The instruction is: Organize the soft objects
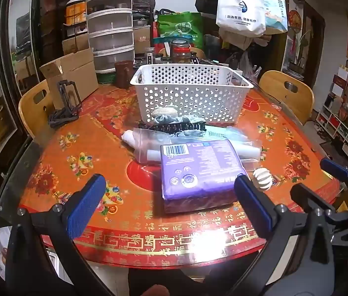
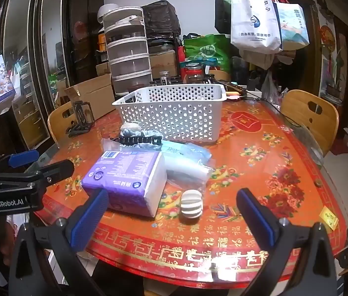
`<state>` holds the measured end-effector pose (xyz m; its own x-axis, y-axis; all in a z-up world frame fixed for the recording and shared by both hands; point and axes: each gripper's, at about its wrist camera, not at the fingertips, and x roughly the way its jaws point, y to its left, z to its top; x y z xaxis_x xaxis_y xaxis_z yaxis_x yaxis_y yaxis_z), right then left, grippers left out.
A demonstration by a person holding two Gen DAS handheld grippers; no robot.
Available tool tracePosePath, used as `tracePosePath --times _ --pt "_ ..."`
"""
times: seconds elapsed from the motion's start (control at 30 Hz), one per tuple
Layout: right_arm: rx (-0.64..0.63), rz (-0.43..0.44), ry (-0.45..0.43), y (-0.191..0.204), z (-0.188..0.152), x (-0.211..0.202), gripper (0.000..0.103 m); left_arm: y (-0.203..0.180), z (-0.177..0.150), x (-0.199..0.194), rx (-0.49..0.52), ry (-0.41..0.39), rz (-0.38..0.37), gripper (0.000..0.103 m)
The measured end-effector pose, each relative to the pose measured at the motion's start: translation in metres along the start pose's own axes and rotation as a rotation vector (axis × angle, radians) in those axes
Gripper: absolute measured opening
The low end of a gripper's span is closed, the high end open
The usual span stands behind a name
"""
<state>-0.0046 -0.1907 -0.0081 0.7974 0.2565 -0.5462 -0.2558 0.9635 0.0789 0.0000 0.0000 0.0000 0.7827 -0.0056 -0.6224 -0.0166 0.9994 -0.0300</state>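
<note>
Basket: white, perforated, apparently empty, at rear of surface. Purple tissue pack, bagged rolls, ribbed white ball lie before it, unsorted. Left gripper, right gripper: fingers wide apart, holding nothing. Task apparently unstarted.

Dim room, tabletop glare, fisheye-warped edges

Both wrist cameras looked forward from the near worktop edge, low and close. The left view sat left of the right; both shared the white basket and purple pack.
</note>
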Motion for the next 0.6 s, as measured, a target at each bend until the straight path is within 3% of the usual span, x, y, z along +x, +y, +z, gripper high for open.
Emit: tracePosePath --times 0.6 --pt "0.000 -0.001 0.000 -0.0008 0.0011 -0.0015 0.103 -0.0088 -0.0007 -0.0007 0.024 -0.006 0.000 0.103"
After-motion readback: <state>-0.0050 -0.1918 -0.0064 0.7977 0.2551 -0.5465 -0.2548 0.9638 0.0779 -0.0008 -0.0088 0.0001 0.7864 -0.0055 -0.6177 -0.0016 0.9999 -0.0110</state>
